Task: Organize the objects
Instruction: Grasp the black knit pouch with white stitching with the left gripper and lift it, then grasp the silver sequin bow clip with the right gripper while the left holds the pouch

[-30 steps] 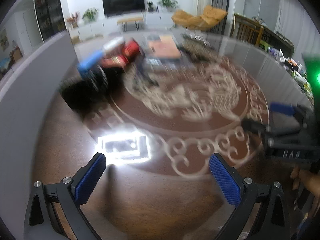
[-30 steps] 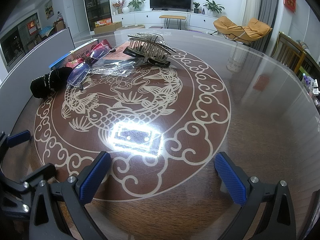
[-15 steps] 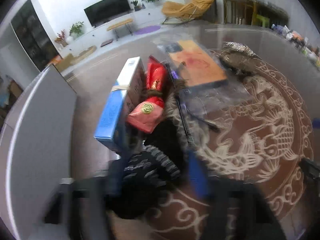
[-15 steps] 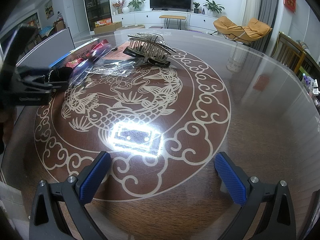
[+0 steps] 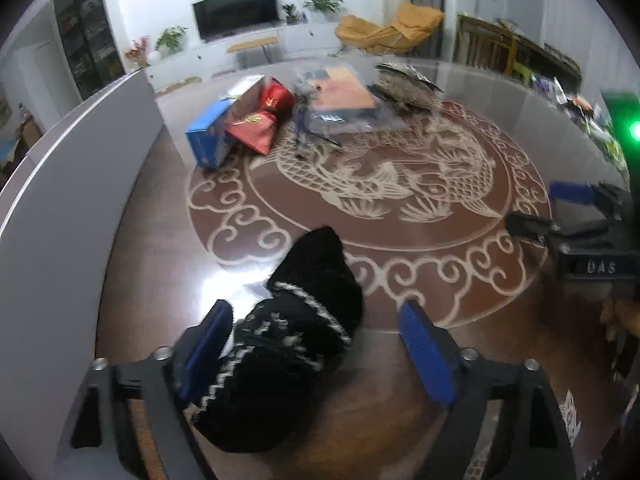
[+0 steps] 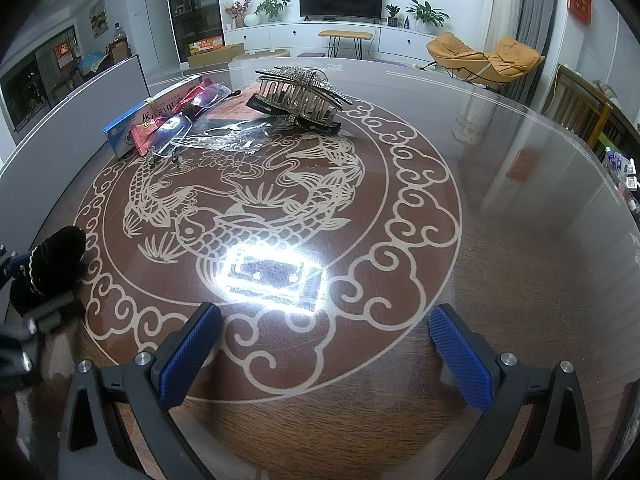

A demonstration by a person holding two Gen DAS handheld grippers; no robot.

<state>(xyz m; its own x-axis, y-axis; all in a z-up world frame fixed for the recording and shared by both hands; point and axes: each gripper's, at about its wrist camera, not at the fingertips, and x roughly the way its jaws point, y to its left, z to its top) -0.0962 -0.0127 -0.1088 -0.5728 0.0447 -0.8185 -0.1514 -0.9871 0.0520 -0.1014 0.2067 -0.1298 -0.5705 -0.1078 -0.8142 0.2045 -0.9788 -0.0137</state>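
A black velvet scrunchie with pearl trim (image 5: 296, 336) lies on the table near its front left edge, between the fingers of my left gripper (image 5: 316, 352). The jaws stand wide apart and the left pad (image 5: 206, 346) touches the scrunchie; the right pad is apart from it. The scrunchie also shows in the right wrist view (image 6: 48, 268) at the far left. My right gripper (image 6: 324, 356) is open and empty above the table's front. A blue box (image 5: 212, 132), a red pouch (image 5: 260, 124), glasses (image 6: 176, 132), a plastic-wrapped book (image 5: 344, 100) and a rhinestone hair claw (image 6: 300, 96) lie at the back.
The round glass-topped table (image 6: 500, 240) has a fish pattern and a bright lamp reflection (image 6: 272, 276). A grey partition (image 5: 60, 184) stands close along the left. My right gripper shows at the right edge of the left wrist view (image 5: 580, 232).
My left gripper went to the scrunchie by the blue box, then came back toward the table's front left with it. The scrunchie now lies near the front edge. The right gripper has not moved.
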